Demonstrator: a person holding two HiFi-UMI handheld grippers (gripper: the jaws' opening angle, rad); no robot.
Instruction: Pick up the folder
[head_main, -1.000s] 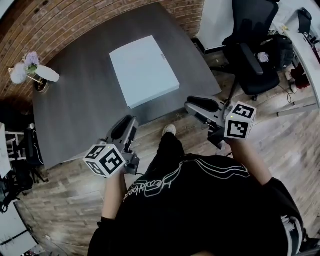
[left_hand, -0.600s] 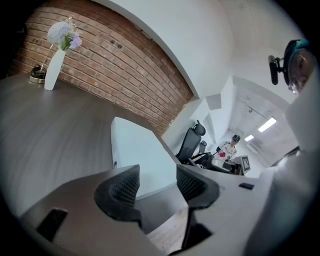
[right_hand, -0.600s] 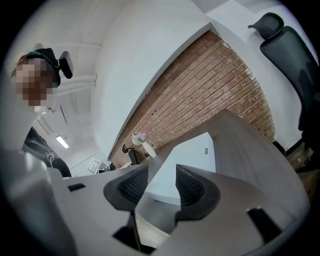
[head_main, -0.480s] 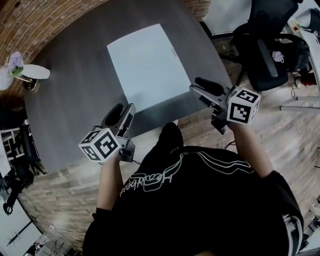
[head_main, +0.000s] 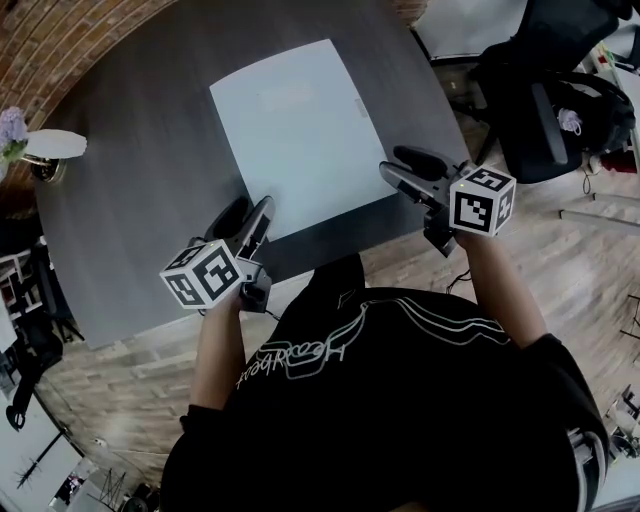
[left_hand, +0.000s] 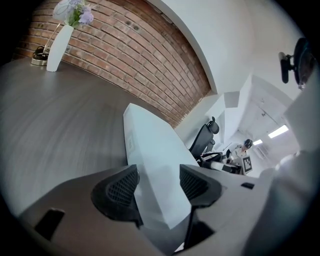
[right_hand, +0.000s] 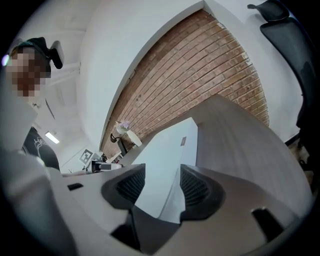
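A: Where's the folder (head_main: 300, 130)?
B: Flat on the desk (head_main: 120, 240). Left gripper (head_main: 250, 208) and right gripper (head_main: 392, 162) sit at its near corners, fingers apart, just opened wider, empty.
A: Risk?
B: A shallow bite on the edge: it may slip out or slide away.

The folder (head_main: 300, 135) lies flat on the table (head_main: 130, 210), right of its middle, with its near edge close to the table's near edge, where the person (head_main: 400, 400) stands. A vase (head_main: 55, 145) stands at the table's far left side, well apart from the folder and seemingly just before the wall (left_hand: 140, 45). A chair (head_main: 540, 110) stands off the table's right side.
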